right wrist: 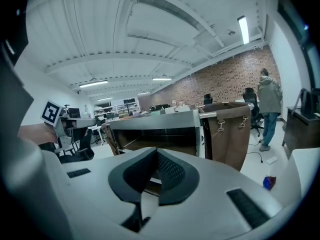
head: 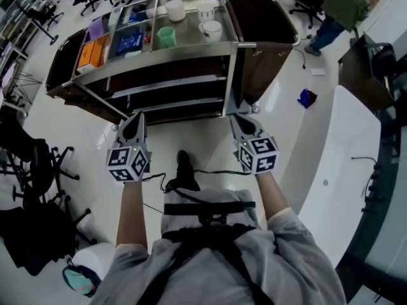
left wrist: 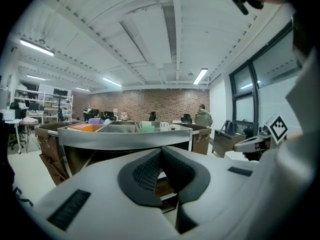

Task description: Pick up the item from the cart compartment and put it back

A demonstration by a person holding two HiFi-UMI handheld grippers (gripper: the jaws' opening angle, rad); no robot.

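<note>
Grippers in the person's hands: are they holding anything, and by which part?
Nothing is held. The left gripper and the right gripper both have their jaws together with nothing between them, short of the cart.

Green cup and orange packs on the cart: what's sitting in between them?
A blue pack, in its own compartment on the cart, lies between the green cup and the orange packs. The head view shows it.
</note>
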